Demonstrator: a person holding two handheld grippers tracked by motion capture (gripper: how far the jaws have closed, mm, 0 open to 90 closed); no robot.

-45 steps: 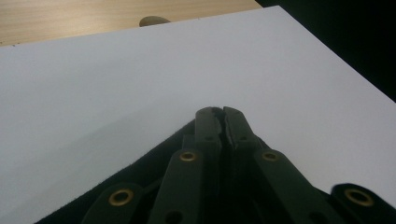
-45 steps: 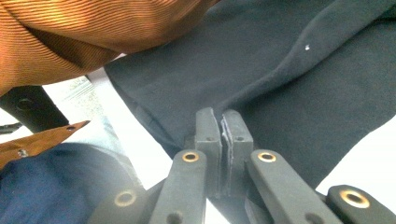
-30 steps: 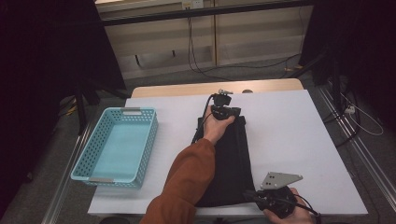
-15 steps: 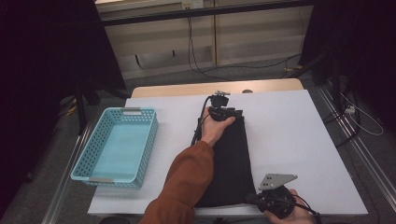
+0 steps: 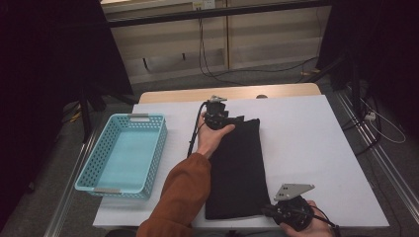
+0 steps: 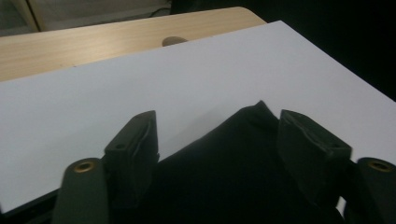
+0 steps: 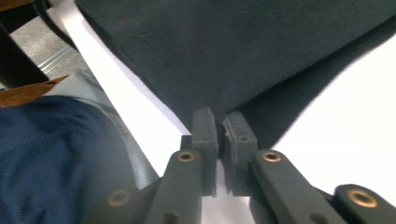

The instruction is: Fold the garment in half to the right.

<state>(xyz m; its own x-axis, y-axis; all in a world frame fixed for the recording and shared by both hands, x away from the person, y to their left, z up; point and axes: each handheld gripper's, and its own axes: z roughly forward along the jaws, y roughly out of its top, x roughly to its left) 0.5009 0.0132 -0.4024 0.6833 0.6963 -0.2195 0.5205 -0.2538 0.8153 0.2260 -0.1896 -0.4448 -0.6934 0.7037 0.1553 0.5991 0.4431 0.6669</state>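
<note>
Black cloth [image 5: 236, 170]: laid flat on the white surface [image 5: 306, 138], just right of the light-blue basket [image 5: 123, 153], apart from it. Folded into a long rectangle. Long axis running from the near edge of the surface toward the far edge, leaning slightly right at the far end in the high view. Short edges at near and far ends; far right corner peaked slightly upward in the left gripper view [image 6: 259, 109].

Left hand-held gripper [image 5: 216, 117]: positioned at the far short edge of the cloth. Jaws just opened and now released, standing wide apart, with cloth lying between and below them, pads not pressing on it. Judged reason for placement: far end drawn out straight and set down, so no further hold needed there.

Right hand-held gripper [image 7: 223, 128]: positioned at the near right corner of the cloth, at the surface's near edge. Jaws nearly clenched, a narrow gap between pads, having just started to part. Dark cloth edge at the pad tips; pinch or bare contact cannot be told. Judged reason for placement: near corner pinned to keep the cloth taut lengthwise while the far end was set.

Basket: empty, long axis parallel to the cloth's, likely the destination.
</note>
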